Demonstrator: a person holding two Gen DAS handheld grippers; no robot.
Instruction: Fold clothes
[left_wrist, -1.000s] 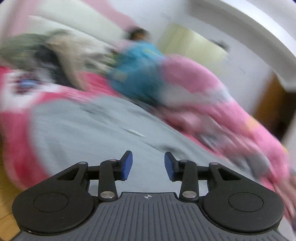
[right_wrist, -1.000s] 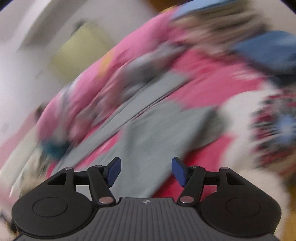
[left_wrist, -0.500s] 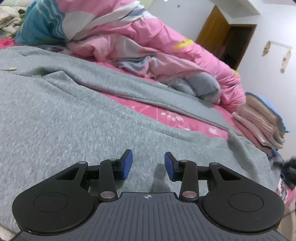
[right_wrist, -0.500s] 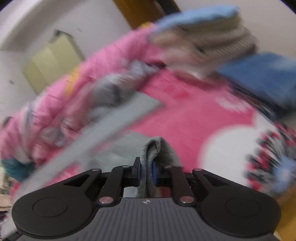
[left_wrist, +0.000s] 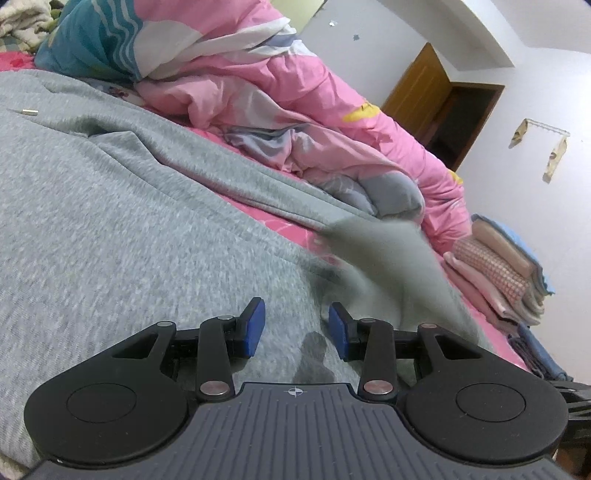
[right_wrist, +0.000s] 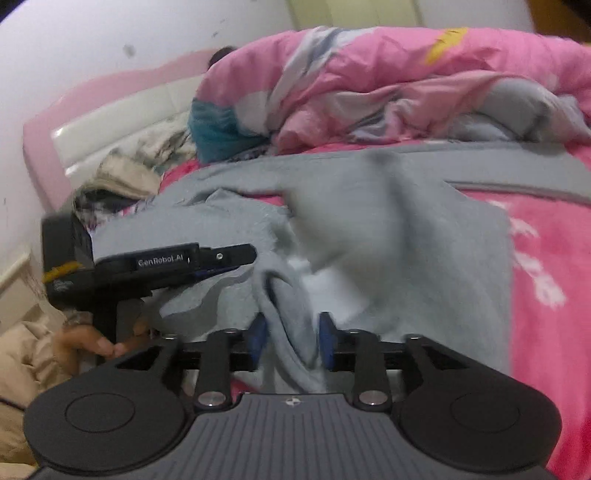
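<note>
A soft, limp grey garment (left_wrist: 122, 236) lay spread on the bed (right_wrist: 546, 258). Its bunched edge sat between the right gripper (right_wrist: 290, 341)'s part-open fingers; the left gripper (left_wrist: 295, 328) gaped empty. Hems suited gripping best.

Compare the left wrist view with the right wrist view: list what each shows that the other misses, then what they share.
Only the left wrist view shows the wooden door, the stack of folded clothes and the left gripper open over the cloth. Only the right wrist view shows the pink headboard, the hand holding the other gripper's handle, and the right gripper with a fold of cloth between its parted fingers. Both show the grey garment on the pink sheet and the pink quilt.
</note>
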